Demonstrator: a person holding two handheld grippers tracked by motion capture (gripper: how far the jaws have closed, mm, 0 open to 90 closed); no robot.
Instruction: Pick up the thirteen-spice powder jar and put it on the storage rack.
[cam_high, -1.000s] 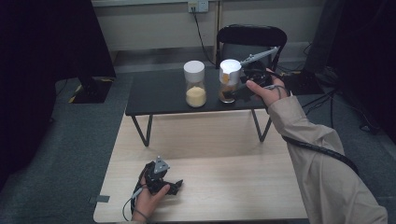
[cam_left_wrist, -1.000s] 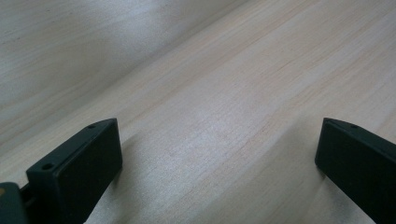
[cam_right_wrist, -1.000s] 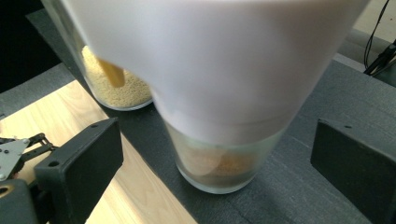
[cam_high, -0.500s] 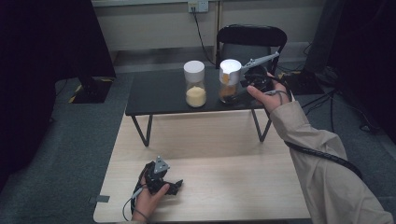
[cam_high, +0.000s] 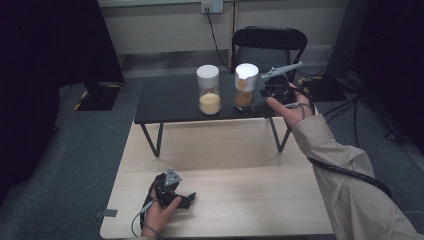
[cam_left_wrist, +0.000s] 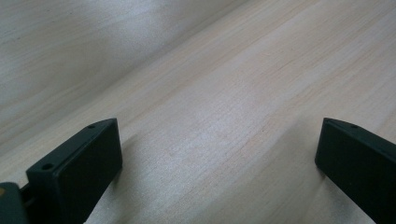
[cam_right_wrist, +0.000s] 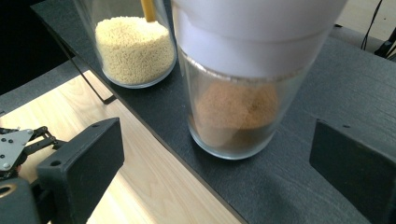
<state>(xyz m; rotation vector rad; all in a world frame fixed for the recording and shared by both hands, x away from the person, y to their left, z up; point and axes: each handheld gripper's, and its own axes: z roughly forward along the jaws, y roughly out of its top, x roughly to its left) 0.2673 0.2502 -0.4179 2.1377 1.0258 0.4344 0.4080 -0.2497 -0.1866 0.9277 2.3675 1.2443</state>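
High view: the right tongs (cam_high: 260, 90) are held at the right end of the black counter (cam_high: 165, 100), just beside the brown jar (cam_high: 245, 86). This jar has a white lid and stands upright near the counter's front edge. A second jar, the yellow jar (cam_high: 209, 90), stands upright to its left, apart from it. The left tongs (cam_high: 175, 196) rest low on the wood counter (cam_high: 240, 185), near its front-left corner, well apart from both jars. A chair (cam_high: 270, 42) stands behind the black counter.

Left gripper view: the left tongs (cam_left_wrist: 215, 163) are spread wide with nothing between the jaws. Both jaws sit close over the bare wood counter (cam_left_wrist: 210, 93).

Right gripper view: the right tongs (cam_right_wrist: 215, 163) are spread wide and hold nothing. The brown jar (cam_right_wrist: 238, 116) stands between and just beyond the jaws, not touched by either one. It holds brown powder in its lower part. The yellow jar (cam_right_wrist: 133, 46) stands farther back at upper left, filled with pale yellow grains. Both stand on the black counter (cam_right_wrist: 299, 116). The left tongs (cam_right_wrist: 14, 149) show at the left edge, on the wood counter (cam_right_wrist: 140, 186).
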